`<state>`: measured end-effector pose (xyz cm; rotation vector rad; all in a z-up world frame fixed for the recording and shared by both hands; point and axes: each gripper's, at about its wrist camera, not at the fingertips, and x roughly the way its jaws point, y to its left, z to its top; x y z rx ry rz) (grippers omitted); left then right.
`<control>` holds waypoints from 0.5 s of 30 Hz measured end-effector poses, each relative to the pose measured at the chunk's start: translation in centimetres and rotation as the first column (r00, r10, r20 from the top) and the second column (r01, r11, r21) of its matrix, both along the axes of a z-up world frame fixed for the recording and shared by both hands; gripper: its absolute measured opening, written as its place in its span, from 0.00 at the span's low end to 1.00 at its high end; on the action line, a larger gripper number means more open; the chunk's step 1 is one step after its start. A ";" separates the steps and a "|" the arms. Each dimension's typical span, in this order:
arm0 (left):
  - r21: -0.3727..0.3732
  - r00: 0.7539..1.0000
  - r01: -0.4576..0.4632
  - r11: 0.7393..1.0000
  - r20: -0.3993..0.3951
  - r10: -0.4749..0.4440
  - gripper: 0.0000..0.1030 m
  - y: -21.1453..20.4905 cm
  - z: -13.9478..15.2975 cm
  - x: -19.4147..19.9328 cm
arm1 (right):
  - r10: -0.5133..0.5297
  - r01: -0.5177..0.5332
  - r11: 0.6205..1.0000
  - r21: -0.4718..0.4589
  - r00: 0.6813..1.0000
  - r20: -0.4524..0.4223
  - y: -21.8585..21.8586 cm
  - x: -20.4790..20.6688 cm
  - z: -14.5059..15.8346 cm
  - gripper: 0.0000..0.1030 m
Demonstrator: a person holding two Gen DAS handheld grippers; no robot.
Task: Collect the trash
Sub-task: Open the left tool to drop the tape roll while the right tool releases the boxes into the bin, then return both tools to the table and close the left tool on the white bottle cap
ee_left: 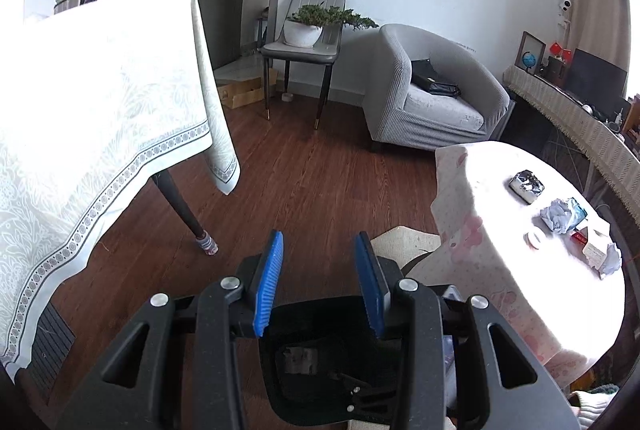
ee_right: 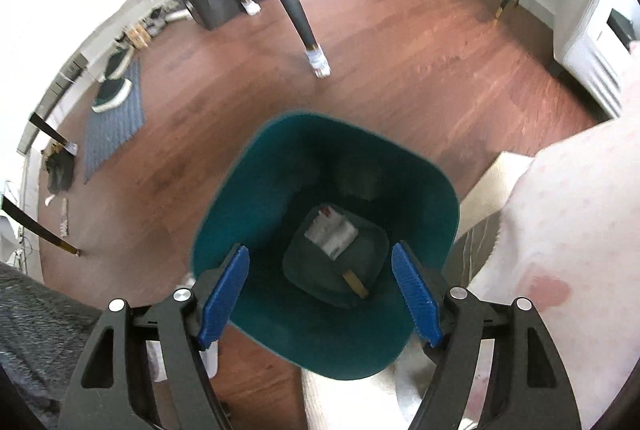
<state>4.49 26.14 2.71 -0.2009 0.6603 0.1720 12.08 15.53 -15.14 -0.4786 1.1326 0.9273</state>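
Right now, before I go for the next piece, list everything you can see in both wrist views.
Trash bin: one, teal, on the floor under the right gripper.
Wrapper: one, white, at the bin's bottom.
Crumpled paper: one, pale blue, on the round table.
Foil packet: one, silvery, same table.
Small box: one, white, table's edge.
Armchair: one, grey, by the wall.
Potted plant: one, green, on a grey chair.
Left gripper: fingers blue, gap empty.
Right gripper: fingers blue, apart, nothing between.
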 end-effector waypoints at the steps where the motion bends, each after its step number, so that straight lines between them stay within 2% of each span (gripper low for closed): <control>1: 0.000 1.000 0.001 1.000 0.003 -0.001 0.39 -0.3 0.2 0.1 | 0.004 -0.004 1.000 0.014 1.000 0.006 -0.1 -0.1 0.6 0.72; 9: 0.022 0.999 0.016 1.000 0.034 -0.017 0.40 -2.0 1.6 0.6 | 0.031 -0.040 0.994 0.098 0.995 0.092 -1.9 -1.5 6.1 0.63; 13: 0.037 0.998 0.022 0.999 0.052 -0.024 0.45 -2.9 2.4 0.9 | 0.015 -0.034 0.986 0.165 0.993 0.115 -3.7 -1.6 9.0 0.61; 15: 0.040 0.998 0.029 0.999 0.061 -0.031 0.46 -3.3 2.6 1.1 | 0.003 -0.032 0.982 0.186 0.988 0.153 -4.8 -1.9 10.5 0.61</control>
